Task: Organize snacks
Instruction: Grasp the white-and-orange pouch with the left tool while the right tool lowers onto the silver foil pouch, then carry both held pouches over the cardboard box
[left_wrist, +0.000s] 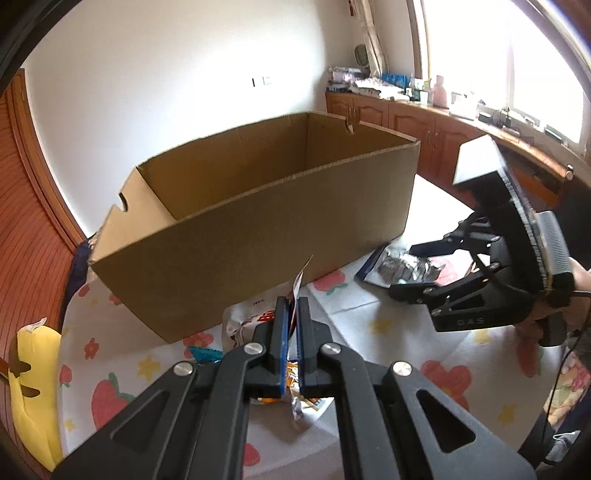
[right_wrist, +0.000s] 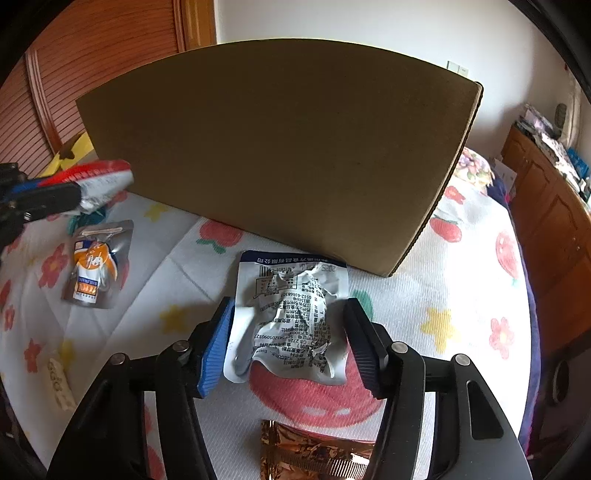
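My left tool (left_wrist: 291, 325) is clamped on a red-and-white snack packet (right_wrist: 99, 181), lifted clear of the bed cover (right_wrist: 461, 295). The cardboard box (left_wrist: 258, 236) stands straight ahead of it, open top above the packet, long axis across my view. My right tool (right_wrist: 290, 339) stands apart around a crumpled white packet (right_wrist: 295, 310) lying on the cover just before the box's near wall; pads flank it, right pad near its edge, no squeeze evident. Judgement: left is nearer a drop; needs height over the rim.

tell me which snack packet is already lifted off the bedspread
The red and white packet, pinched in the left tongs and held clear of the cloth. The white printed packet, orange pouch and copper foil packet lie flat.
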